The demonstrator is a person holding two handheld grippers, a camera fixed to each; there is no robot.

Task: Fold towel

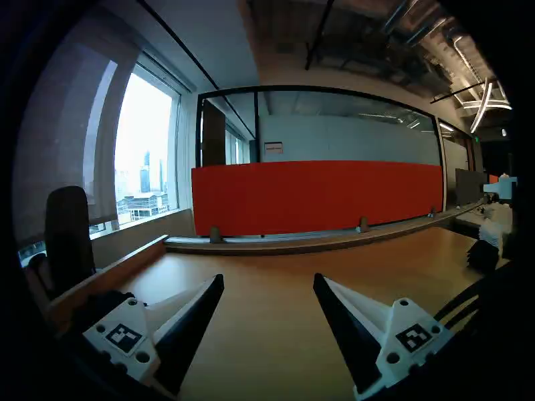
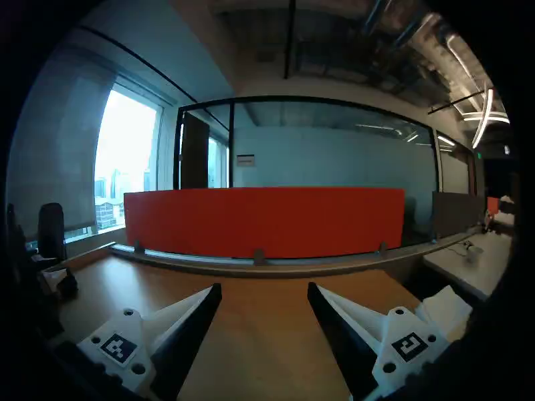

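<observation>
Lying white, bunched, towel (image 2: 445,306) beside parted right tongs (image 2: 263,287).

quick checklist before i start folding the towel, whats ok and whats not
1. Left gripper open and empty: ok.
2. Right gripper open and empty: ok.
3. Towel found: cannot tell. A white item lies beside the right gripper's finger and may be the towel.
4. Towel gripped: not ok, nothing sits between either pair of fingers.
5. Wooden desk flat under the fingers: ok.
6. Orange divider away from the fingertips: ok, it stands at the desk's far edge.
</observation>
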